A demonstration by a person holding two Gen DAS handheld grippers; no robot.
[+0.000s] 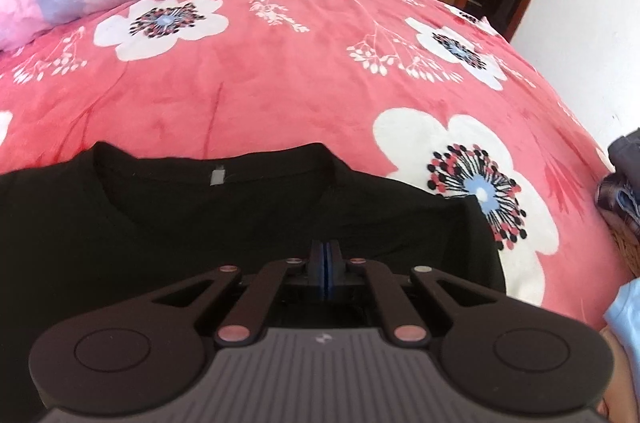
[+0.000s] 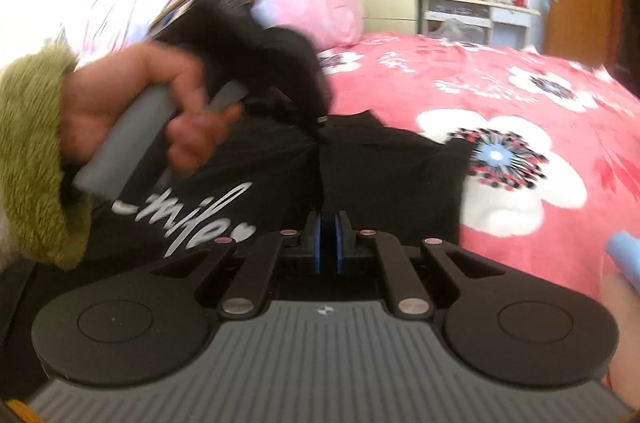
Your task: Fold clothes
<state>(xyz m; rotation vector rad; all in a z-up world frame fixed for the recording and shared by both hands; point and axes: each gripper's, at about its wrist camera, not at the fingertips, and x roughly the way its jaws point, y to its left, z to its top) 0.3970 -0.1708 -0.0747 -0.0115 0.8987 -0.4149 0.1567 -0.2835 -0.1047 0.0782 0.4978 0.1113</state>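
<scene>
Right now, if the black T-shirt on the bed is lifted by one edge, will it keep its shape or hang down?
The black T-shirt will probably hang limp: it lies in soft creases on the pink bedspread. It likely weighs little, being thin cloth. It may drag on the fuzzy cover rather than slide freely.

Black T-shirt (image 1: 160,223), white script print, spread on floral bedspread (image 1: 280,83)

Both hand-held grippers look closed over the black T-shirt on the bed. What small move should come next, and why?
Probably lift both a little and carry the pinched fabric across. The left hand-held gripper and the right hand-held gripper are shut low over the black T-shirt, seemingly pinching it. The shirt lies collar-up on the pink floral blanket, with its side apparently already folded in.
</scene>
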